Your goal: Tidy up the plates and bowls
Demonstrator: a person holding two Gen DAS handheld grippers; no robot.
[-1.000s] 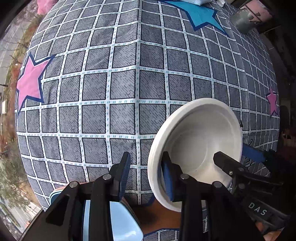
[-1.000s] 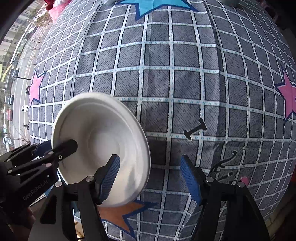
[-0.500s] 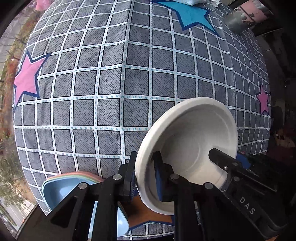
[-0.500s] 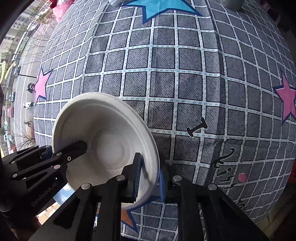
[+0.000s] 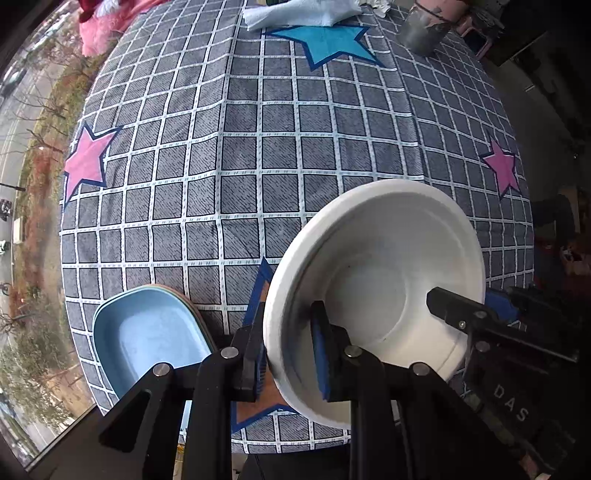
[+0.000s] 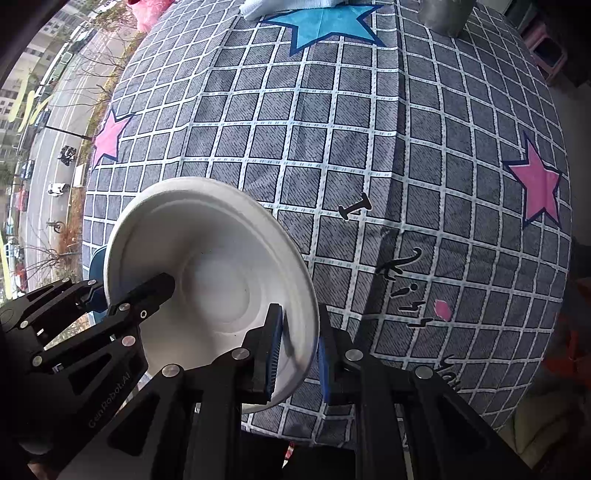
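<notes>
Above the near edge of the checked tablecloth [image 5: 258,155], a white paper bowl [image 5: 373,295] hangs tilted between two grippers, clear of the cloth. It looks light and thin-walled, moulded pulp by the look of it: stiff enough at the rolled rim, but likely to buckle if squeezed hard or pulled unevenly. The rim is the sensible place to take it, and that is where both hold it.

The left gripper [image 5: 291,354] is clamped on the rim nearest its camera, one blue pad inside the bowl and one outside; its jaws are opening a little, though the pads look pressed to the wall. The right gripper [image 6: 297,354] pinches the opposite rim the same way, jaws nearly together with only the bowl's wall between them.

Just left of the bowl, at the cloth's edge, sits a stack of shallow dishes with a pale blue plate [image 5: 151,336] on top. Far beyond the bowl lie a blue star [image 5: 328,42], a folded white cloth [image 5: 295,13] and a grey metal pot [image 5: 424,31].
</notes>
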